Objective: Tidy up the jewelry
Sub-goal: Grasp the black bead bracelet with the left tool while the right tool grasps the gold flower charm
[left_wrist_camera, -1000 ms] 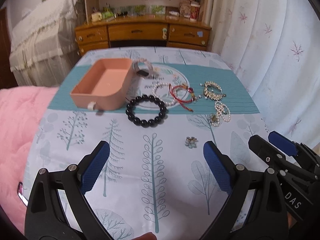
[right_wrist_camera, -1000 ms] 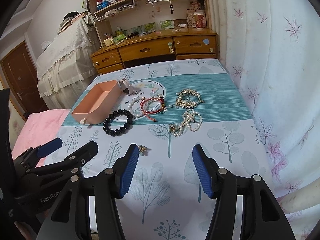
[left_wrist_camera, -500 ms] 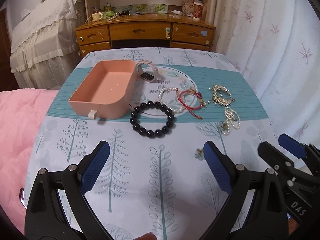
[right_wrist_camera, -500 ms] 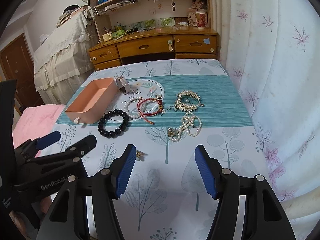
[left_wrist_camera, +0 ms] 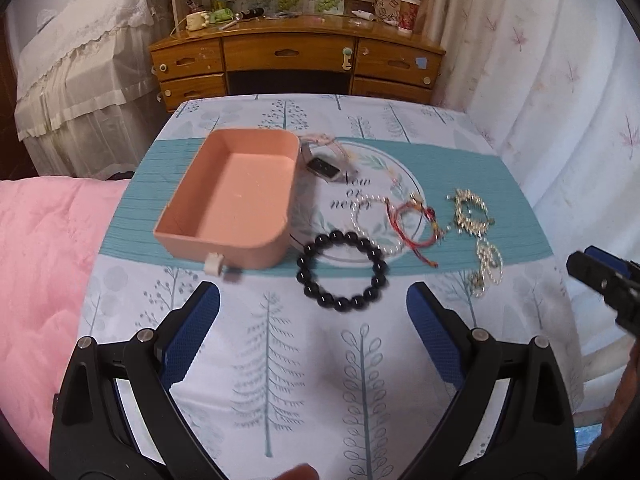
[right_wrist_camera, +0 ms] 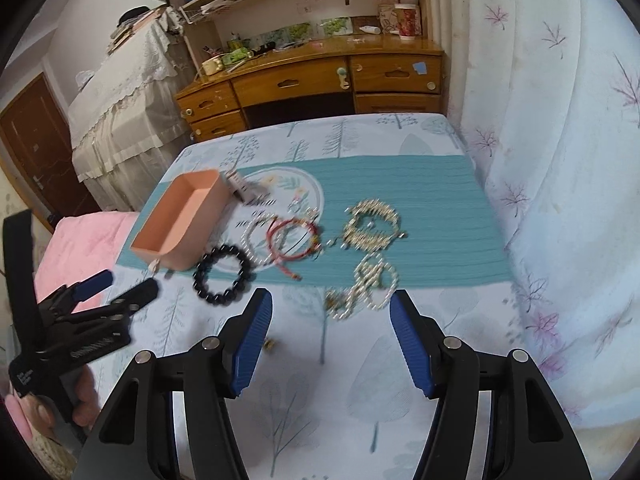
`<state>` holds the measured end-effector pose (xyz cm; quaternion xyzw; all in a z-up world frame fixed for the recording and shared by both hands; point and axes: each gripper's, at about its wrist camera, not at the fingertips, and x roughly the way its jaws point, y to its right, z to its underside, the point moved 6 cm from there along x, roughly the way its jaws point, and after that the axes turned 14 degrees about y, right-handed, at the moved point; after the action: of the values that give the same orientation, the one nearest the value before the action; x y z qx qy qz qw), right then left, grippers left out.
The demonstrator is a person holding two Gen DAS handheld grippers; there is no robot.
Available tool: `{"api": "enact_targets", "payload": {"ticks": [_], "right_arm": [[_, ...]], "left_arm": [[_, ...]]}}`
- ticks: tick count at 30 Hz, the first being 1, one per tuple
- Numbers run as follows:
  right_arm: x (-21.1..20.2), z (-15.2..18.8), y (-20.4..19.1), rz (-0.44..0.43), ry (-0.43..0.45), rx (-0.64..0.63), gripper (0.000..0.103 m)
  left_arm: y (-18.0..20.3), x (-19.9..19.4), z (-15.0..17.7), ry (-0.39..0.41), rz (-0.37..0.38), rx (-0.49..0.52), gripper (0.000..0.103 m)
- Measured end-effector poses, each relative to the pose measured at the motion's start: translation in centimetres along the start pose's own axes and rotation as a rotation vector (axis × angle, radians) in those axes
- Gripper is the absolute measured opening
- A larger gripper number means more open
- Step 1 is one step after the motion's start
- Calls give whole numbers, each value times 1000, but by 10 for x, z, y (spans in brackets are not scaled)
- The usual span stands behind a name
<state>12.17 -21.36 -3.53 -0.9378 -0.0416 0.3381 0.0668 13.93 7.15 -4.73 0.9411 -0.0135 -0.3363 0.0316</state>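
Left tool [left_wrist_camera: 313, 314]: hovering above the counter with its blue fingers spread wide apart and gripping nothing; in the right wrist view it is showing at the far left [right_wrist_camera: 116, 286], also parted.
Right tool [right_wrist_camera: 331, 326]: hanging over the near part of the counter, fingers spread wide and carrying nothing; only its tip is poking into the left wrist view at the right edge [left_wrist_camera: 600, 270].
Counter [left_wrist_camera: 280, 360]: wearing a pale cloth printed with trees, with a teal band running across it beyond both tools.
Box [left_wrist_camera: 236, 200]: a pink open box lying ahead and to the left of the left tool, on the teal band, nothing visible inside it.
Black bead bracelet [left_wrist_camera: 342, 276]: lying flat just ahead of the left tool, between its fingers' lines, close beside the box's near right corner; in the right wrist view [right_wrist_camera: 222, 274] it is sitting ahead-left of the right tool.
White pearl bracelet [left_wrist_camera: 370, 222]: lying just beyond the black one, overlapping the red cord bracelet [left_wrist_camera: 414, 226] to its right.
Gold-and-pearl bracelet [right_wrist_camera: 374, 224]: resting well ahead of the right tool on the teal band.
Pearl strand [right_wrist_camera: 366, 286]: lying bunched just ahead of the right tool, between its fingers' lines.
Watch [left_wrist_camera: 326, 160]: sitting beyond the box's far right corner.
Small charm [right_wrist_camera: 269, 345]: lying just beside the right tool's left finger.
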Motion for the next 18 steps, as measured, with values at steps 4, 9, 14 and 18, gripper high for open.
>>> {"api": "enact_targets", "payload": {"ticks": [4,9,14,18], "right_arm": [[12,-23,13,15,-30,4,62],[33,-36,25,10,-88,16,62],[51,-24,22,-39,-140,28,62],[62,5,-1,-94,-181,-19,62]], "left_arm": [[-8,9,-13,-51,40,-29,94],[-11,24,-11,-96,37,-49,90],[-4,41,5,-160,43,-48,73],[6,51,15,-185,59,-28,70]]}}
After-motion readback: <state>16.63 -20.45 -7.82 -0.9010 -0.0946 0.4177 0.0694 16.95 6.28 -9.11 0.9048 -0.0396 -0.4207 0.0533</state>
